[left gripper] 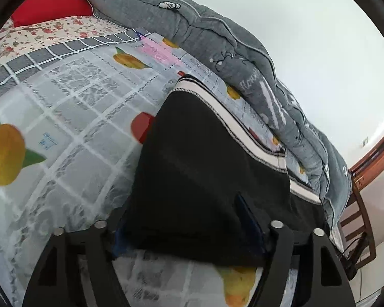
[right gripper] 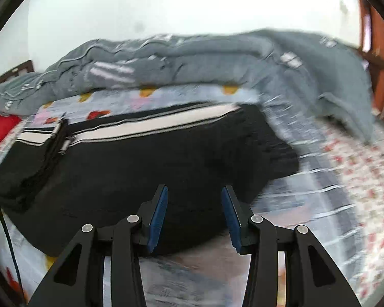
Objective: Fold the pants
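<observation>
Black pants (left gripper: pixel 204 168) with a white side stripe lie folded on the fruit-print bedsheet (left gripper: pixel 71 117). In the left wrist view the left gripper (left gripper: pixel 189 230) is wide open, its fingers at either side of the pants' near edge, the cloth lying between them. In the right wrist view the pants (right gripper: pixel 140 163) stretch across the middle, a folded layer stacked at the left end. The right gripper (right gripper: pixel 194 215) is open and empty, its blue pads (right gripper: pixel 157 220) over the pants' near edge. The right view is motion-blurred.
A rumpled grey quilt (left gripper: pixel 217 43) lies along the far side of the bed, seen also in the right wrist view (right gripper: pixel 192 58). A red pillow (left gripper: pixel 51 2) sits at one end. A wooden bed frame (left gripper: pixel 358 204) stands by the white wall. A black cable (right gripper: pixel 5 225) hangs at the left.
</observation>
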Available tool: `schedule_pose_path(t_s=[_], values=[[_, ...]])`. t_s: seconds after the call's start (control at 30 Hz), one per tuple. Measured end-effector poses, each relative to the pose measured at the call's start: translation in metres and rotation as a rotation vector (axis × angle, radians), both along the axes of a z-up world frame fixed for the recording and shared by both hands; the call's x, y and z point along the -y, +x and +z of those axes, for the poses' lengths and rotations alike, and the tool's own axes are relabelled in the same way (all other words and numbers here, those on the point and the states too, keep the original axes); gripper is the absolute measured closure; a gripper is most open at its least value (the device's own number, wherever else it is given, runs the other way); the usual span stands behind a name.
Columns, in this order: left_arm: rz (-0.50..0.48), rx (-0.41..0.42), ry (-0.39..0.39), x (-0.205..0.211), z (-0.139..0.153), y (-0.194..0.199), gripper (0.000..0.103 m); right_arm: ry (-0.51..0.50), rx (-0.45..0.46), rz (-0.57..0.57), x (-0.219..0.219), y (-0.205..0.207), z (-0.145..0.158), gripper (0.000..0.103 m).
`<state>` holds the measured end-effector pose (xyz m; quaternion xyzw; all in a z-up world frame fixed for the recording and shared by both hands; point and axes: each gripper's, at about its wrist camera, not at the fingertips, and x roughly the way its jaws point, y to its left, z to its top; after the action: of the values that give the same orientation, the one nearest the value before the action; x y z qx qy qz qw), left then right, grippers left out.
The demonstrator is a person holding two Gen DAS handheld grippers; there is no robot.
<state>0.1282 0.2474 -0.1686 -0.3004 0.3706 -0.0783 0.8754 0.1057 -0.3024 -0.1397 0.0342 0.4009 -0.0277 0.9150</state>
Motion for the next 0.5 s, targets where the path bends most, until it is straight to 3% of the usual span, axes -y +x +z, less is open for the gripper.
schedule_pose_path(t_s=[0.1, 0.23, 0.5], values=[[0.02, 0.005, 0.016, 0.005, -0.002, 0.013, 0.03, 0.046, -0.062, 0.01, -0.008, 0.015, -0.02, 0.06], [0.028, 0.003, 0.016, 0.006, -0.002, 0.017, 0.031, 0.008, -0.047, -0.001, -0.019, 0.018, -0.03, 0.054], [-0.001, 0.036, 0.012, 0.014, -0.001, -0.021, 0.031, 0.0, -0.016, -0.001, -0.017, 0.016, -0.035, 0.053]])
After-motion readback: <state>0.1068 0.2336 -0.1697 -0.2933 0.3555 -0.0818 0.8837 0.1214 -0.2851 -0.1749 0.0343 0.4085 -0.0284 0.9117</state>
